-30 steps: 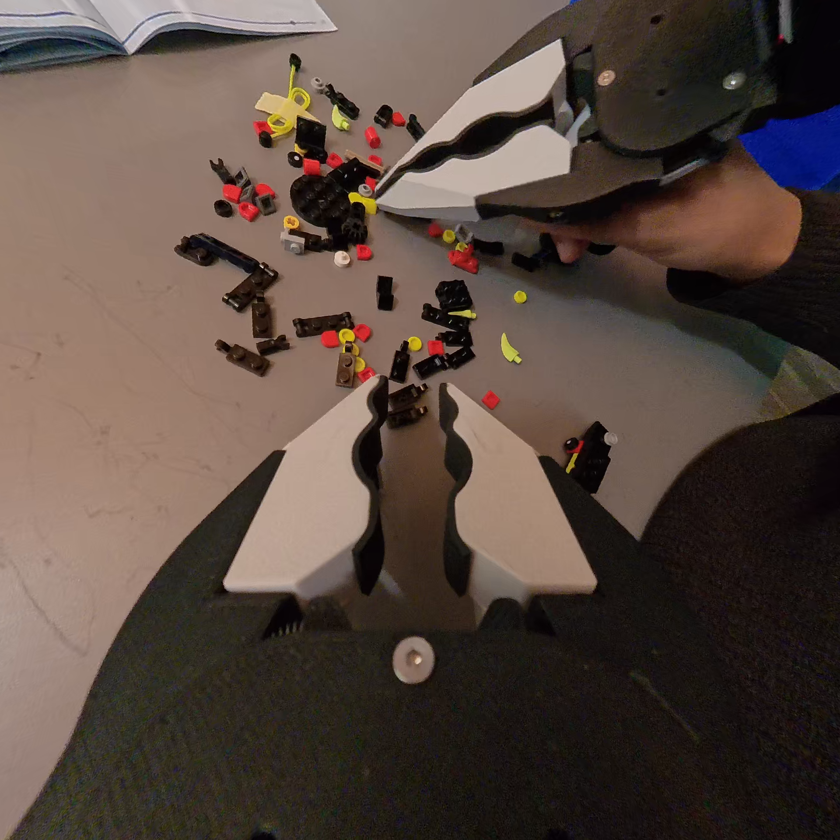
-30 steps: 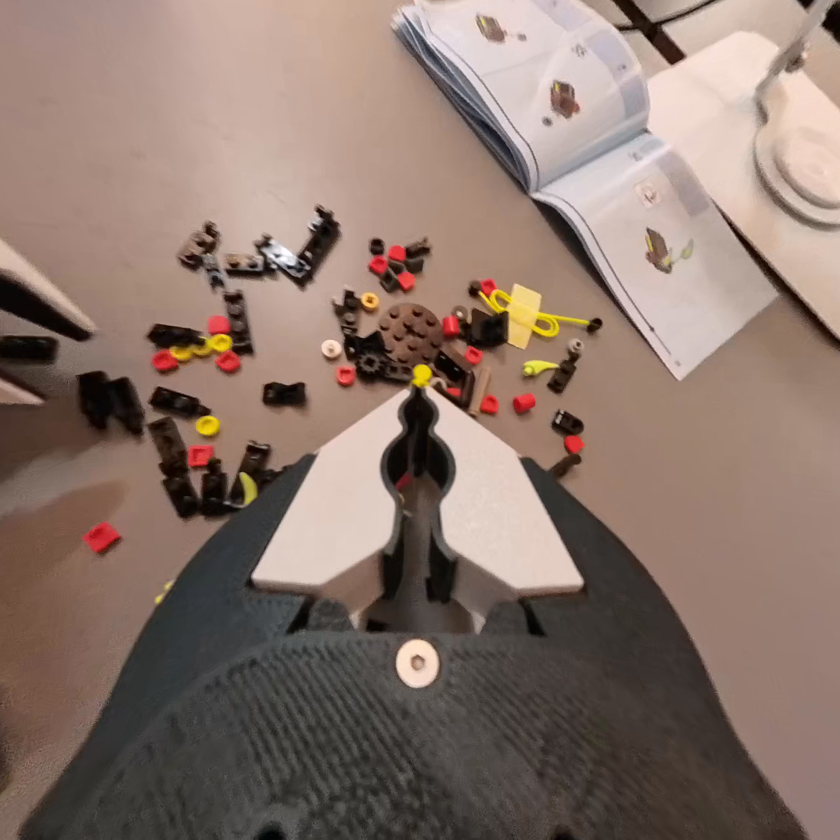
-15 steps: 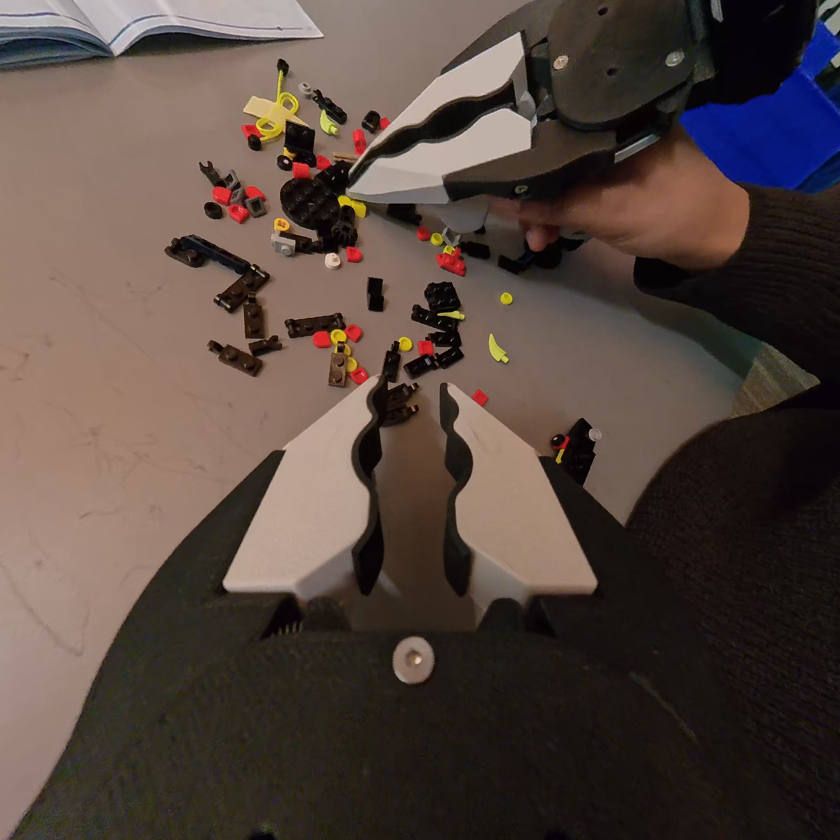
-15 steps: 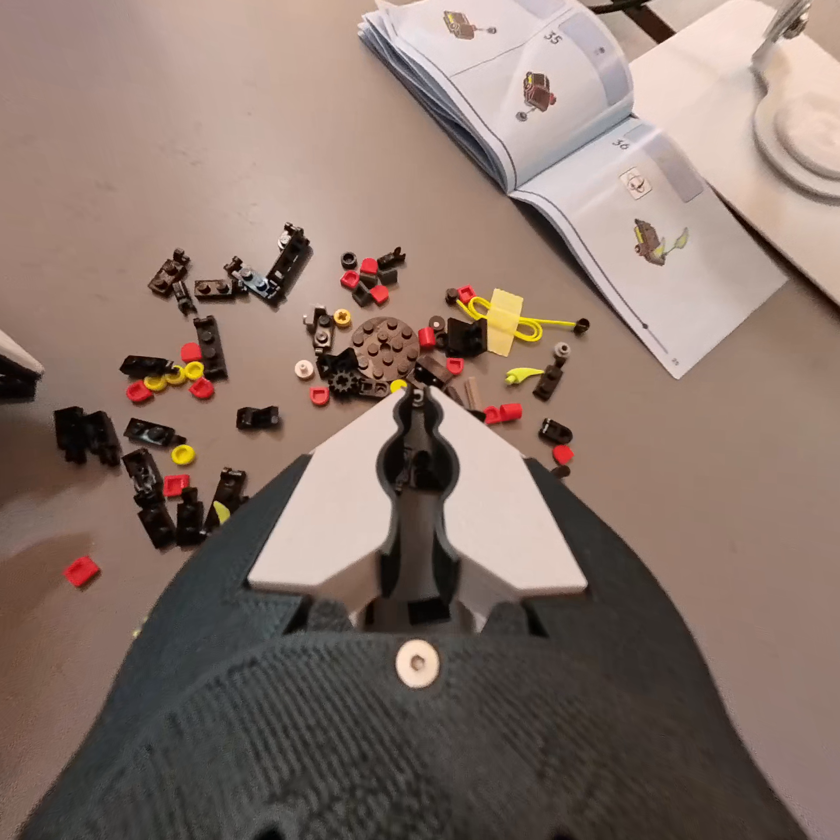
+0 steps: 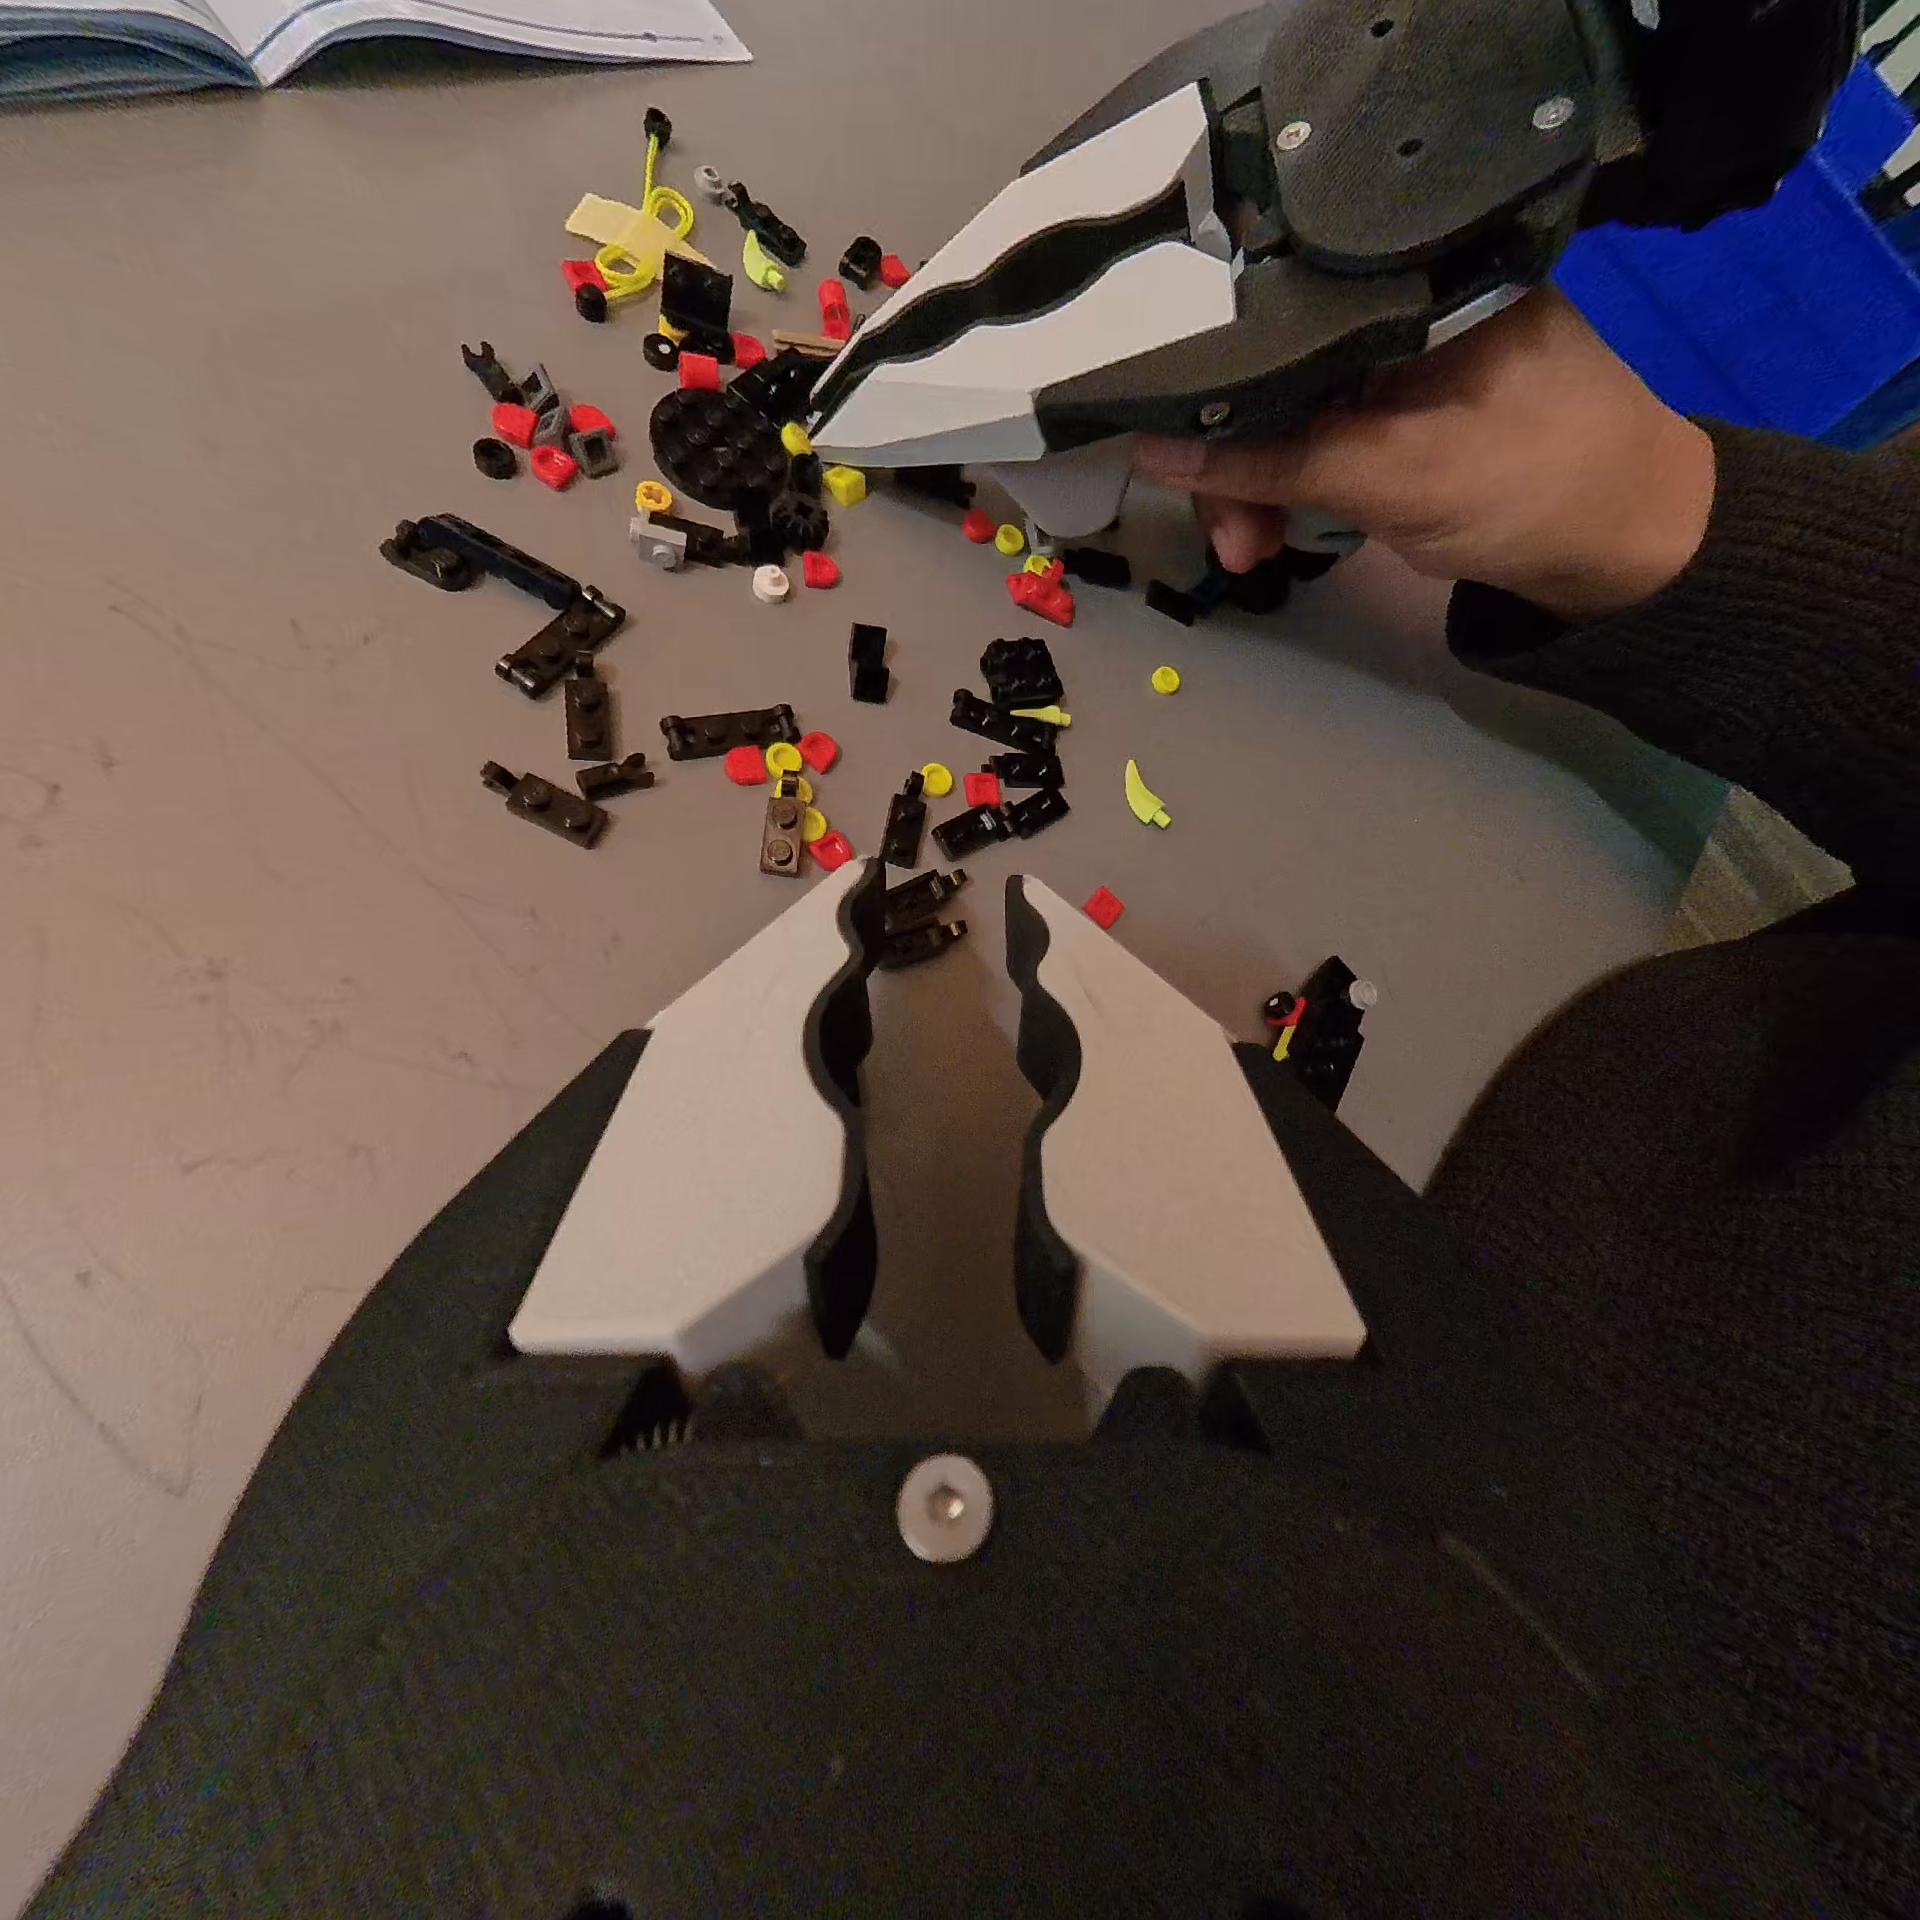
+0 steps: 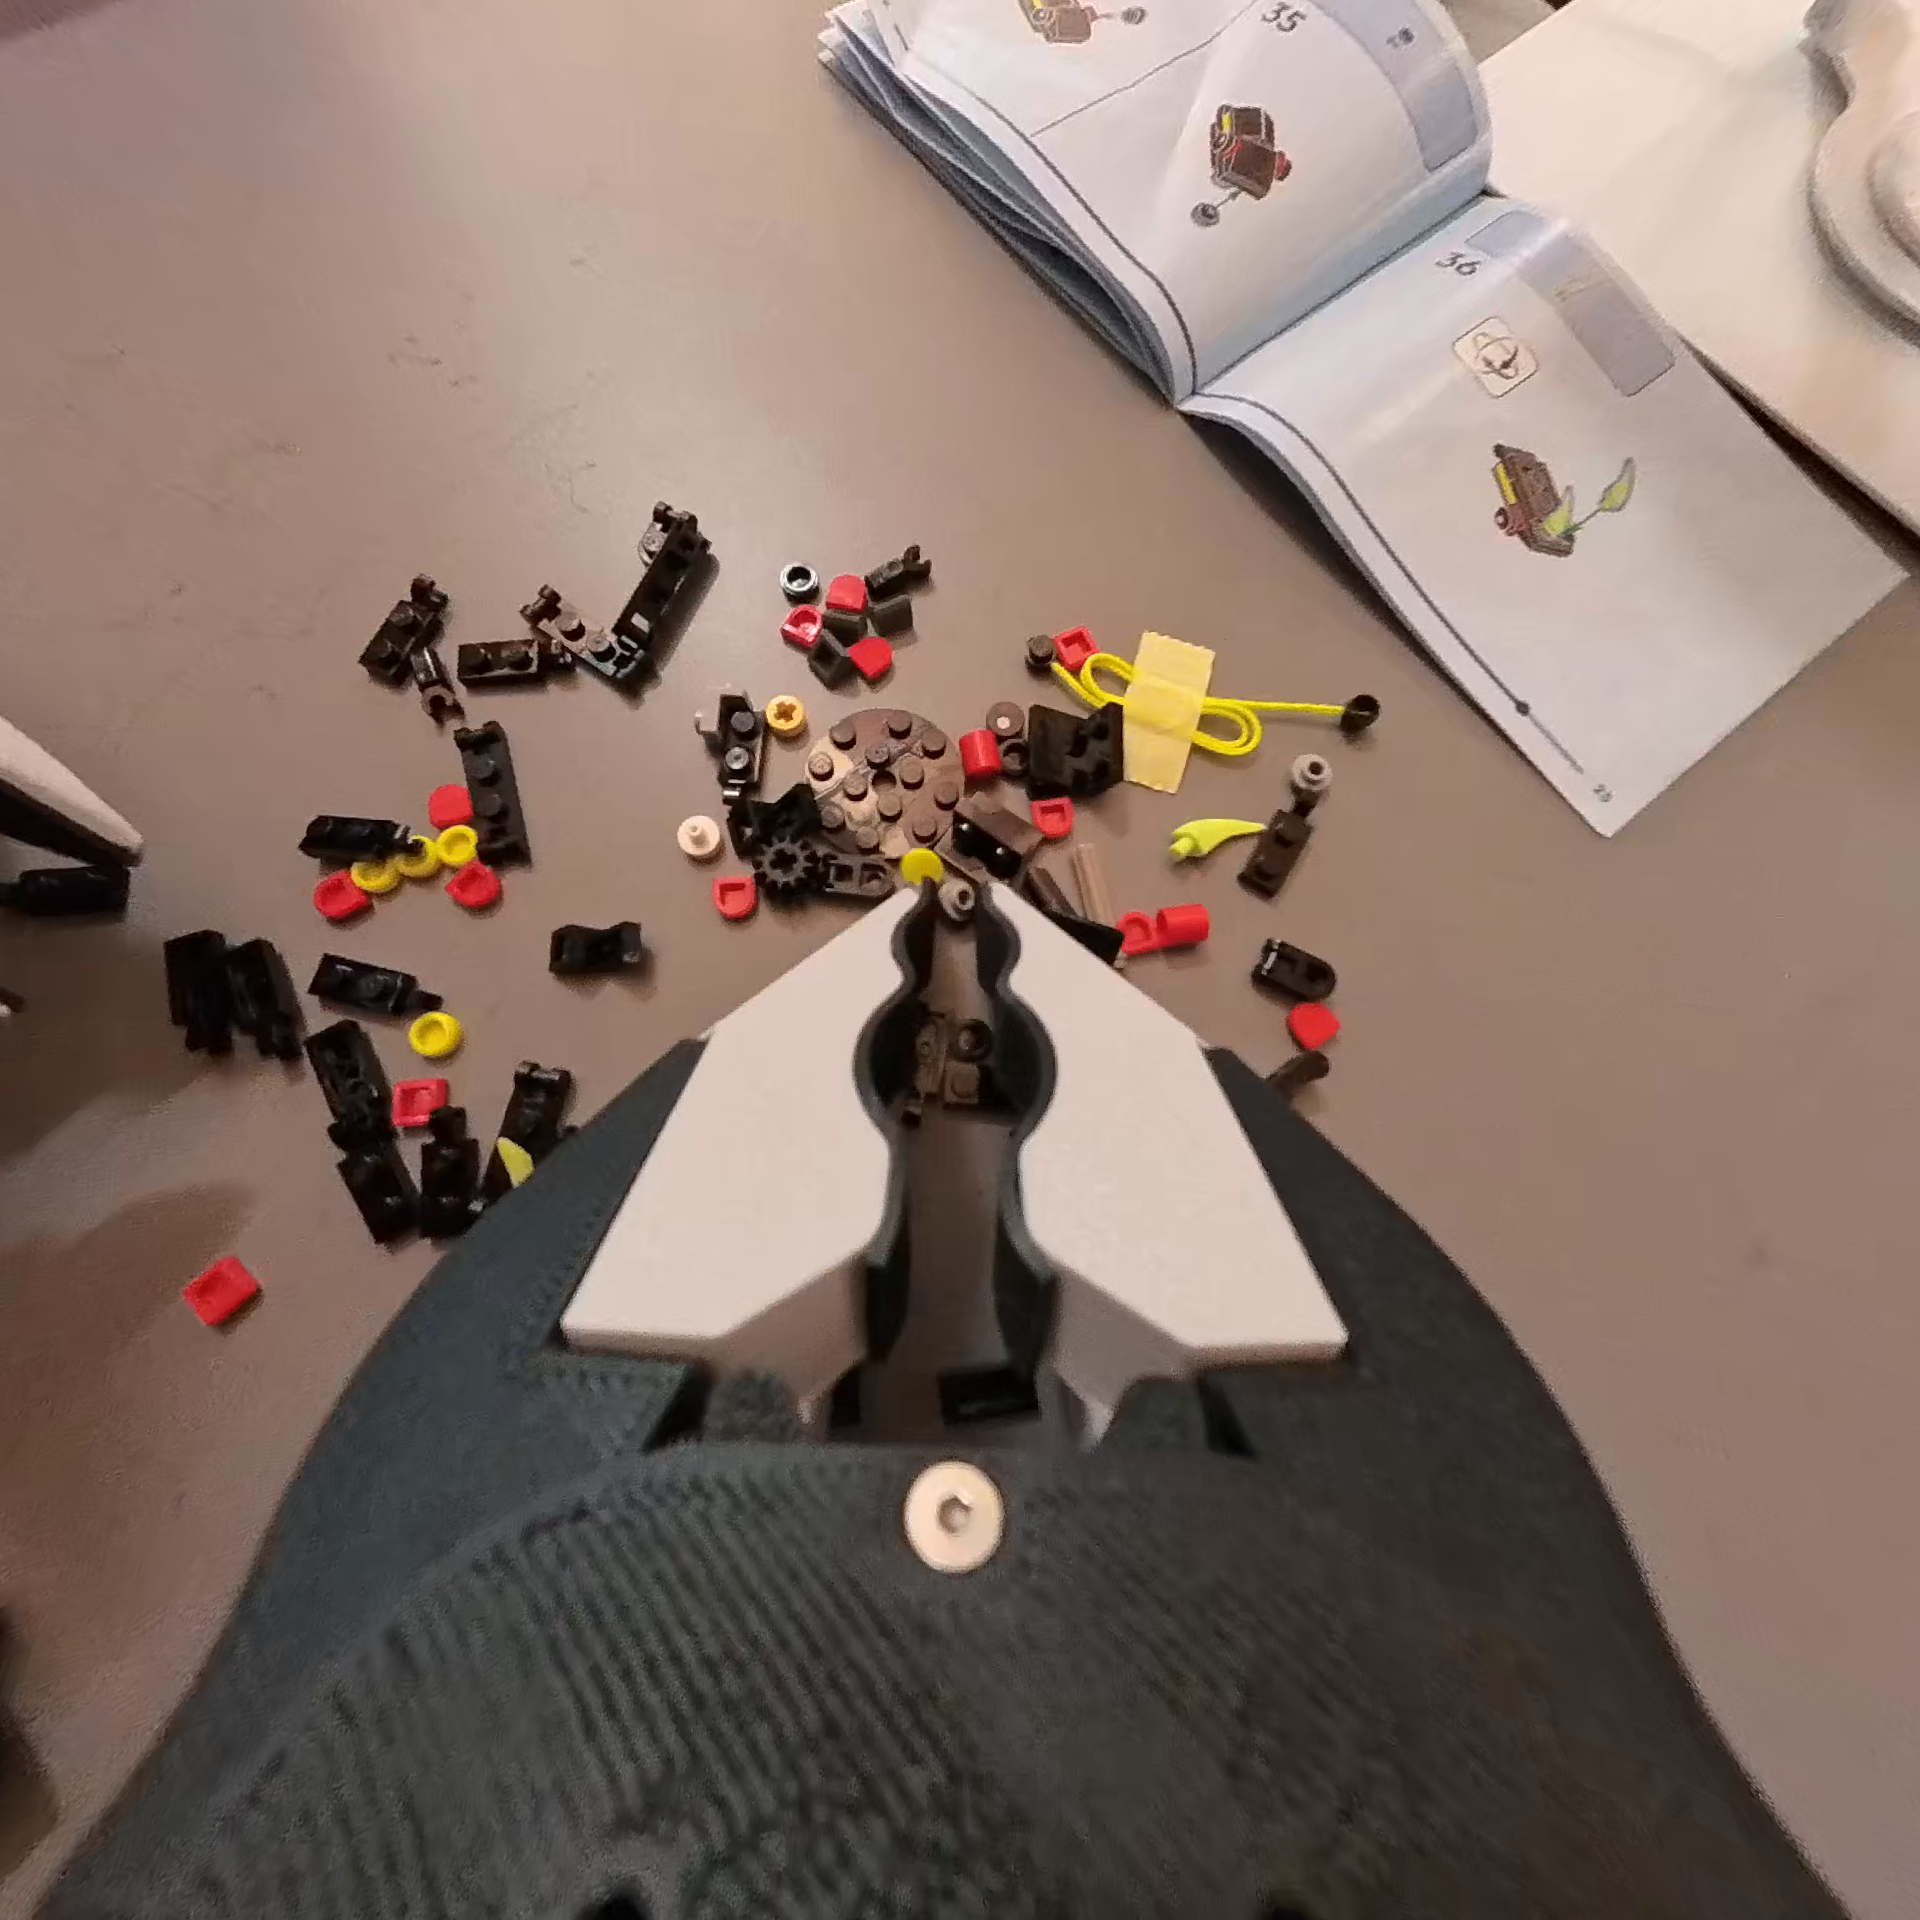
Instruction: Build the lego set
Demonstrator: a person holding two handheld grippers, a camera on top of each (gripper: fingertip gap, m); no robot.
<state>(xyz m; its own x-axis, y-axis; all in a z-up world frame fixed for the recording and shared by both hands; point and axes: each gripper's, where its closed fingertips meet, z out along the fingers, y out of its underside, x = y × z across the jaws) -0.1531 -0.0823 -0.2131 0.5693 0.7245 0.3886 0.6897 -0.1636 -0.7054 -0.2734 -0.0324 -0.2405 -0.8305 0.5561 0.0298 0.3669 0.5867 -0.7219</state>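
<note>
two hand-held grippers work over one grey bench (image 6: 520,312), and between the earlier frames and this one the scene has hardly changed. an open instruction booklet (image 6: 1351,260) lies beyond the round studded plate (image 6: 883,774), well apart from it. the lego pieces are loose and scattered around that plate: black and brown plates, red and yellow bits, a yellow string (image 6: 1174,707) just beside it.

the right hand-held gripper (image 6: 951,904) was drawn back a little half a second ago and is now down again at the near edge of the round plate, its tips almost together. a small grey stud (image 6: 956,896) sits right at the tips; i cannot tell whether it is pinched or only lying there on the bench. a yellow round piece (image 6: 920,864) lies just beside it.

the left hand-held gripper (image 5: 940,894) has stayed put, well short of the round plate, its fingers apart and empty, with small black clip pieces (image 5: 920,920) lying between the tips.

my reading: the right side is trying again to pick one small piece, so the build itself has barely begun.
</note>
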